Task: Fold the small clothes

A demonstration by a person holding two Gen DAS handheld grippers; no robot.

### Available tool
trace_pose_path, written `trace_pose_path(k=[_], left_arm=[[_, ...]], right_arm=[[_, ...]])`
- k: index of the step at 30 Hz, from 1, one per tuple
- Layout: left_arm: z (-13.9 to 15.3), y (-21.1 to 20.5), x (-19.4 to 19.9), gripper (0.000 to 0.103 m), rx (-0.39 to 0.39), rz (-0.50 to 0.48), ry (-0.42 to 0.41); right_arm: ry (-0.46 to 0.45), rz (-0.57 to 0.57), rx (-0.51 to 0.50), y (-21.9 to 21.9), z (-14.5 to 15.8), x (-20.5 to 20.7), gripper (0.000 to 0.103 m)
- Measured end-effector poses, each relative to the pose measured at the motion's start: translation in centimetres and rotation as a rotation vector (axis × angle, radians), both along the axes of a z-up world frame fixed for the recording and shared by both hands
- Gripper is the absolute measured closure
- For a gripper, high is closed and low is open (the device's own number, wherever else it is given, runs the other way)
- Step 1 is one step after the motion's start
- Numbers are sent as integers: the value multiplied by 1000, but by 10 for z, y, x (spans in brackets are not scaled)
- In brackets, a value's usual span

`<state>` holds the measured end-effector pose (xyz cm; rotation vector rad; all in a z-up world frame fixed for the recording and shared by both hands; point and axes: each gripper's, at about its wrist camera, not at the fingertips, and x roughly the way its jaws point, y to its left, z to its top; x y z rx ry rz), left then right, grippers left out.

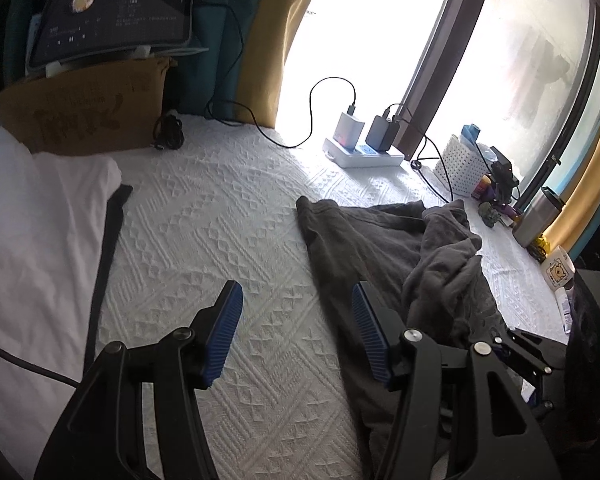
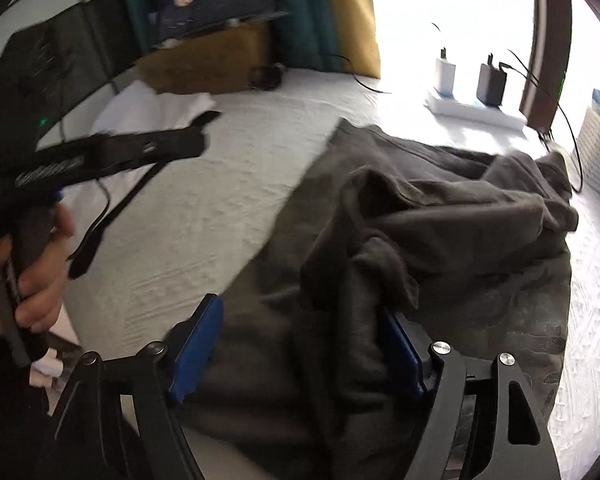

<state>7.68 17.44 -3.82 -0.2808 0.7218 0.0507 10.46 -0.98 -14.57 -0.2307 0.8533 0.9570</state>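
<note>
A crumpled dark grey garment [image 1: 380, 240] lies on the white textured bedspread [image 1: 220, 220], right of centre. In the left wrist view my left gripper [image 1: 296, 292] hovers open over bare bedspread at the garment's left edge, nothing between its blue pads. In the right wrist view my right gripper [image 2: 300, 312] stands wide open low over the grey garment [image 2: 460, 220]. A bunched fold rises between the jaws and drapes over the right pad [image 2: 404, 352]. A hand [image 2: 40, 280] holds the left gripper [image 2: 140, 148] at the left. A folded white garment [image 1: 40, 220] lies far left.
A cardboard box [image 1: 80, 112] with a screen [image 1: 112, 12] on it stands at the back left. A power strip with chargers [image 1: 364, 152] and cables, a white basket [image 1: 460, 168], a steel tumbler [image 1: 536, 216] and a mug [image 1: 556, 272] line the window side.
</note>
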Motion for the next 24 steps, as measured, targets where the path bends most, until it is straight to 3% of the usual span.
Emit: trace_pose_path(k=[5,11,24], left_arm=[[10,-13,4,46,37,-2,-6],[20,-45,17,45,76,-47,-9],[21,-140,84,45,213,-192,79]], right_arm=[[-28,24,100,-23,24,-11,25],[-75,-76,165,-66,43,2,24],[-28,-339,165,-166,8,70,24]])
